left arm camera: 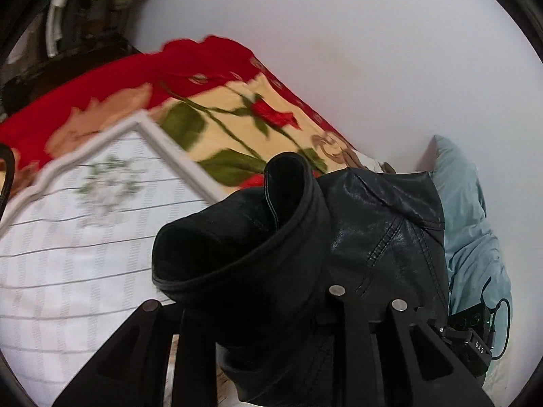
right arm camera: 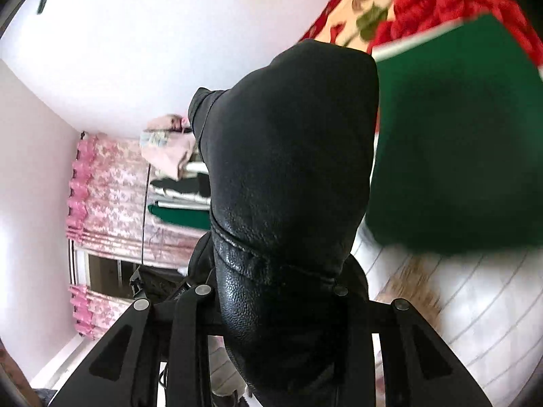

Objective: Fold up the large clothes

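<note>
While both grippers are up off the bed, a black leather jacket (left arm camera: 356, 237) hangs between them, one part in each tool. Everything below is placed against that jacket.

Far to its left in the left wrist view, dark clothes on a rack (left arm camera: 85, 10) fill the upper corner. Nearer, a red blanket with roses (left arm camera: 217, 101) lies behind the jacket, and a white striped quilt (left arm camera: 68, 254) spreads to the jacket's left and under it. The left gripper (left arm camera: 271, 305) is clamped on a bunched fold of the leather; a rolled cuff or collar bulges out just above the tool, probably because the grip took a thick seam rather than a single layer. To the jacket's right a pale blue pillow (left arm camera: 468, 220) leans on the wall, and just below it the other tool's body shows, so the two hands are close together.

In the right wrist view, pink curtains (right arm camera: 101, 210) and a heap of folded clothes (right arm camera: 176, 176) sit to the left of the jacket, well behind it. The right gripper (right arm camera: 271, 308) is closed on a thick hump of the leather, which rises straight up from the jaws and blocks the middle of the view. A green cloth (right arm camera: 458, 152) lies to the jacket's right on the bed.

Holding two points high likely lets the heavy garment drop straight, so that it can be spread flat for folding.
</note>
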Tool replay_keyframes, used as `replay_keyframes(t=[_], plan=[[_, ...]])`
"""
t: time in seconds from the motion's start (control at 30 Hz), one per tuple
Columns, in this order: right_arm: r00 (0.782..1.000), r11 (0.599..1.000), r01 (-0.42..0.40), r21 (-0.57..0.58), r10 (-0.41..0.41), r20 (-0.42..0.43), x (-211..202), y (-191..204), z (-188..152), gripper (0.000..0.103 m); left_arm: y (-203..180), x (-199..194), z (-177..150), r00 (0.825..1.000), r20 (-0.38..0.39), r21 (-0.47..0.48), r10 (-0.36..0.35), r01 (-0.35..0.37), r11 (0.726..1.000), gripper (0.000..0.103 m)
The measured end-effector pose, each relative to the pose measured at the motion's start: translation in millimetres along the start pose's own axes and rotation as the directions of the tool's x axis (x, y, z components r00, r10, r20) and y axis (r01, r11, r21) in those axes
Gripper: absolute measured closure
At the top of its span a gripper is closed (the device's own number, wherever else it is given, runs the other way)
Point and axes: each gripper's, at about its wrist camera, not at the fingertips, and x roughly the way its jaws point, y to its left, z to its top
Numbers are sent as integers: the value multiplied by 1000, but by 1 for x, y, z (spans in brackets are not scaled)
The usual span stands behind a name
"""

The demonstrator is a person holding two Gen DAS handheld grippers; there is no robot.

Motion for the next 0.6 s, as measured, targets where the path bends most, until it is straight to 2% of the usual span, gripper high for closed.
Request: replay_keyframes(t=[0.13, 0.17, 0.27, 0.33, 0.4, 0.47, 0.57, 0.6], plan=[[1000, 999, 15, 47, -16, 10, -13, -58, 74, 69, -18, 81, -3, 998, -60, 42, -4, 7, 999, 81], [999, 997, 31, 73, -32, 9, -16, -78, 88, 69, -20, 106, -8, 995, -97, 56, 5, 0, 998, 80], [997, 986, 71, 152, -69, -20, -14, -135, 114, 69, -15, 156, -24, 982, -185, 84, 37, -21, 996, 79], [992, 973, 124, 195, -116, -53, -12, -174, 121, 67, -9, 175, -40, 971, -228, 102, 69, -47, 994, 69], [986, 959, 162, 233, -148, -80, -10, -195, 126, 63, -4, 180, -48, 966, -245, 110, 82, -56, 992, 58], [980, 951, 195, 239, -178, -91, -6, -194, 128, 57, 2, 177, -52, 964, -251, 112, 87, -60, 992, 37], [937, 925, 347, 154, -335, -98, -2, -175, 128, 40, 6, 170, -50, 960, -248, 144, 131, -97, 985, 23], [914, 906, 404, 128, -395, -95, -1, -166, 128, 38, 3, 167, -50, 958, -235, 186, 165, -122, 975, 19]])
